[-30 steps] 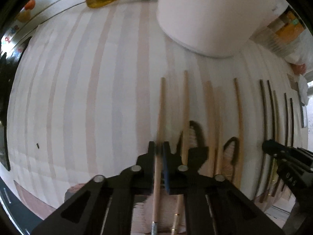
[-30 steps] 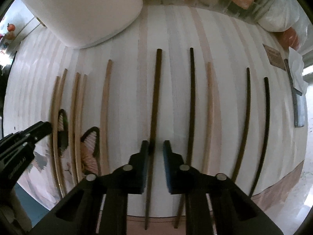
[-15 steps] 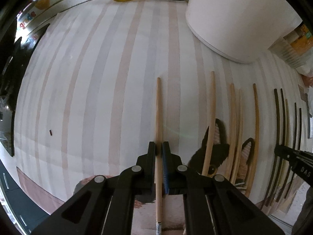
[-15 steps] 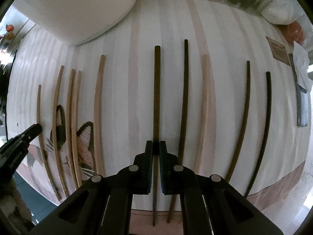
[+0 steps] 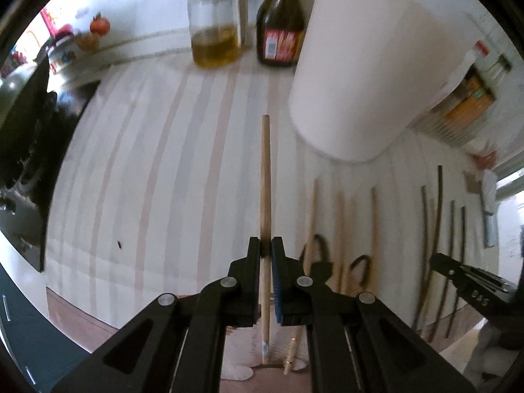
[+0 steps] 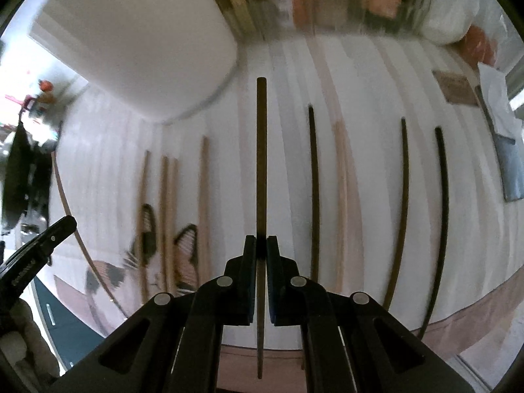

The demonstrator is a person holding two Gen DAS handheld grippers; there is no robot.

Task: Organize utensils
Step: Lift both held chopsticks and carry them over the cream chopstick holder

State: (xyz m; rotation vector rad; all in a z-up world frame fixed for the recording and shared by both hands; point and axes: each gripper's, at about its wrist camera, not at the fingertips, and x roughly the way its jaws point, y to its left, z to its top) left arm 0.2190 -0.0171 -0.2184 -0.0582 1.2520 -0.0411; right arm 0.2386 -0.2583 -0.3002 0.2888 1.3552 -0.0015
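- The right gripper (image 6: 261, 249) pinches a long dark brown wooden chopstick (image 6: 261, 150).
- More dark chopsticks (image 6: 442, 196) and light wooden chopsticks (image 6: 203, 193) lie on the striped white cloth (image 6: 366, 150).

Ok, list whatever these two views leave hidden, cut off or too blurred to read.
- Left wrist view: the light chopstick is partly covered by the left hand-held gripper.
- Left wrist view: the dark bottle has its top cut off; its label is too blurred to read.
- Right wrist view: the packages behind are motion-blurred.
- Right wrist view: the white container has its top out of frame.
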